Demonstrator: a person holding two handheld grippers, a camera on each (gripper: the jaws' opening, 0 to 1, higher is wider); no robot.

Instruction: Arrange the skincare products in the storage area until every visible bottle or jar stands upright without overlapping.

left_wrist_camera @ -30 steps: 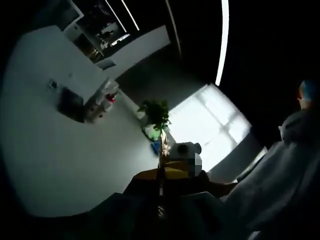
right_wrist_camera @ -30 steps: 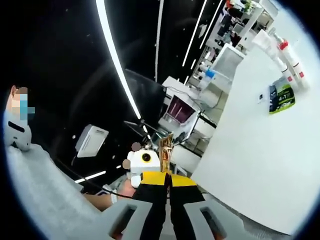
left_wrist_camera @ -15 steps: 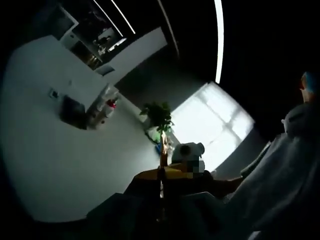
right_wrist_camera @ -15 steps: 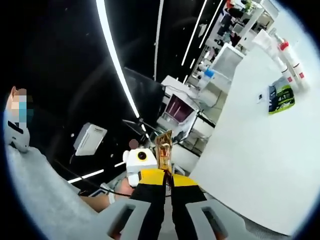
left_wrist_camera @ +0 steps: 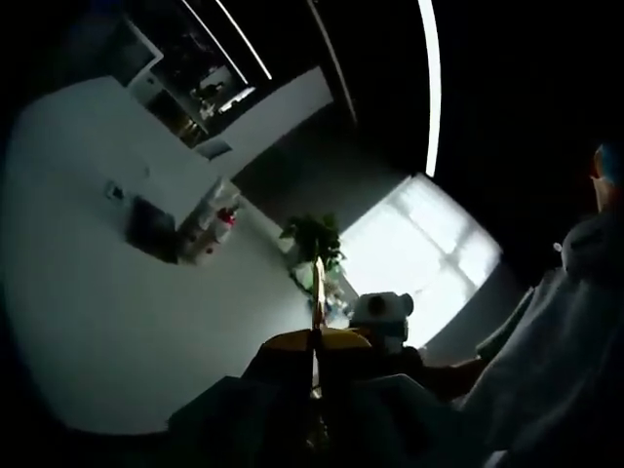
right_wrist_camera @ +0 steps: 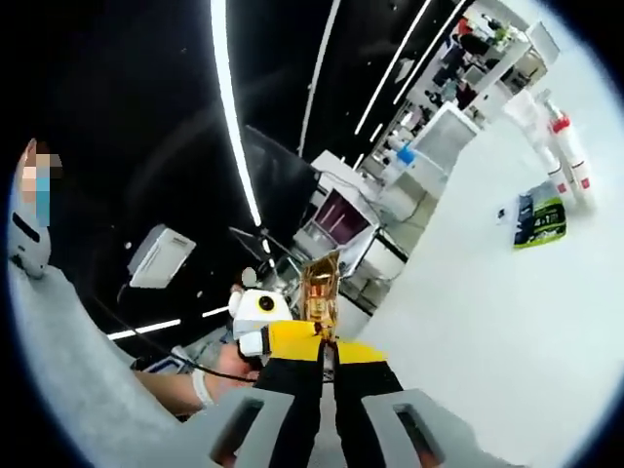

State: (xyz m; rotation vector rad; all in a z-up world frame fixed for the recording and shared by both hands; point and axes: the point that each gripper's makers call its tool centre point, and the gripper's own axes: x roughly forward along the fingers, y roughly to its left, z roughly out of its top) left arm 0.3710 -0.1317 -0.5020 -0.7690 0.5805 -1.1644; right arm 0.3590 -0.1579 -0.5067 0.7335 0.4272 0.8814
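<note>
1. The left gripper view looks along its own tool, rolled steeply, so the white surface [left_wrist_camera: 117, 322] slants across the left side and the ceiling light strip [left_wrist_camera: 429, 78] runs above.
2. The right gripper view, also rolled, has the surface [right_wrist_camera: 468, 322] on its right.
3. Both views see the white bottles [left_wrist_camera: 210, 219] [right_wrist_camera: 556, 156] and dark packet [left_wrist_camera: 151, 226] [right_wrist_camera: 538, 219], far off.

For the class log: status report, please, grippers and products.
Right gripper: jaws shut on gold packet. Left gripper: jaws shut on a thin gold item, seen edge-on. White bottles stand far off on white surface. Nothing in the way.
</note>
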